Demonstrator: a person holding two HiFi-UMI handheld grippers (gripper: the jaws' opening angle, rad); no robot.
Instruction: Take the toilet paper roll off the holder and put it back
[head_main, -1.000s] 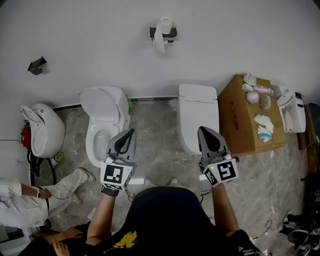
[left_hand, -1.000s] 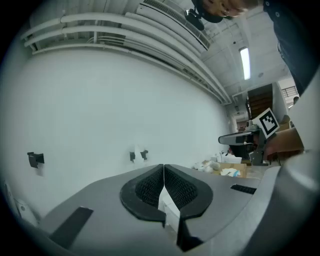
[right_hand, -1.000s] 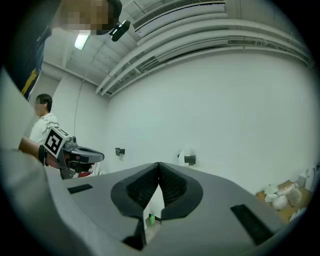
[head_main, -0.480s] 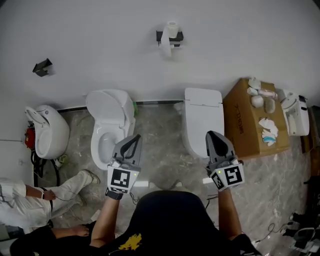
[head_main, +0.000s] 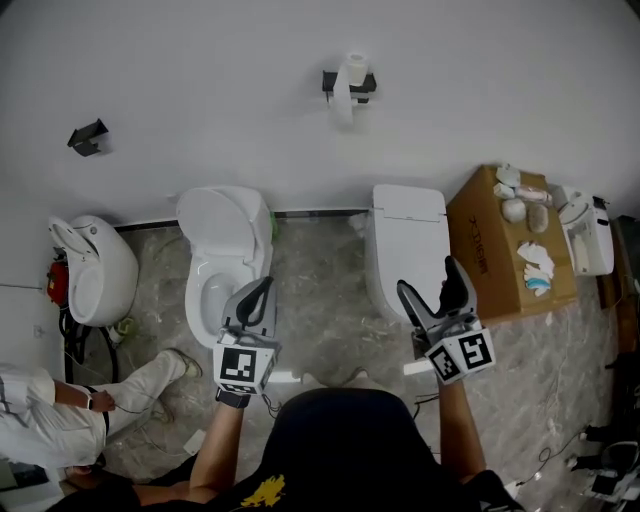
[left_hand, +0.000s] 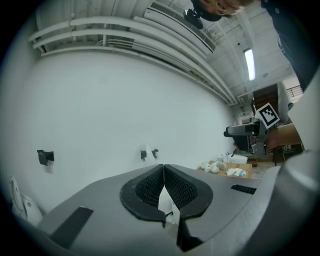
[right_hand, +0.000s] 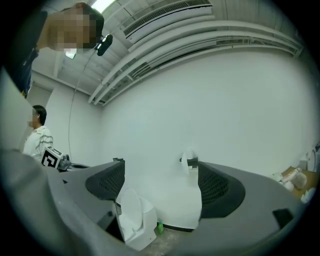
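Fingers opening empty on right gripper (right_hand: 161, 175), pressed together on left gripper (left_hand: 163, 168).

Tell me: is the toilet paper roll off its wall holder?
No, the toilet paper roll sits on the holder, with its loose end hanging down.

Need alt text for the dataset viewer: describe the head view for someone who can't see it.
Seen from above, a toilet paper roll hangs on its wall holder, untouched. The left tongs are shut and empty; the right tongs are opening, nothing between them. An open toilet and a closed toilet stand below.
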